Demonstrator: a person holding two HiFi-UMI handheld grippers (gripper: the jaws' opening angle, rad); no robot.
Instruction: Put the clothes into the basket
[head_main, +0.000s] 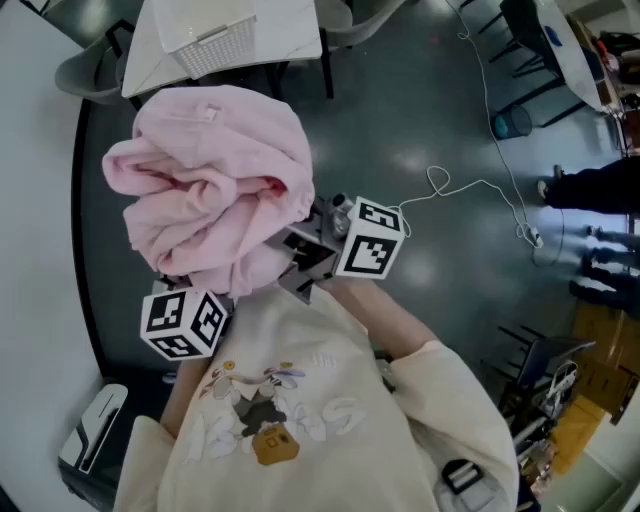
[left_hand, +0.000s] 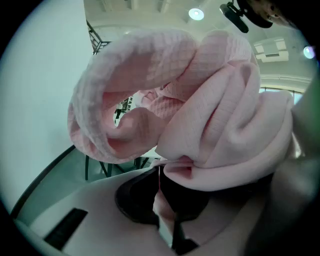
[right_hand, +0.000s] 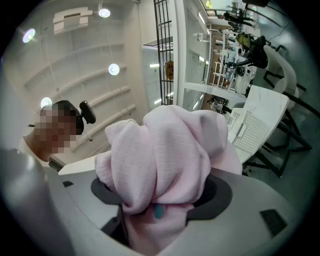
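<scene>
Pink garment (head_main: 215, 180) bunched in a rounded heap, long axis unclear.

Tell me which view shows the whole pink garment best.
The head view: the whole bunched pink garment shows there. The left gripper view gives only close folds pinched by the left gripper; the right gripper view, one bunch clamped by the right gripper.

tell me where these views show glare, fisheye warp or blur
Head view: mostly sharp, with pale glare patches on the dark floor. Left gripper view: heavy fisheye with black corners; the pink garment fills it, soft close up; a ceiling light flares. Right gripper view: fisheye curves the ceiling strips; the garment's weave reads sharp, and the lights there blow out.
</scene>
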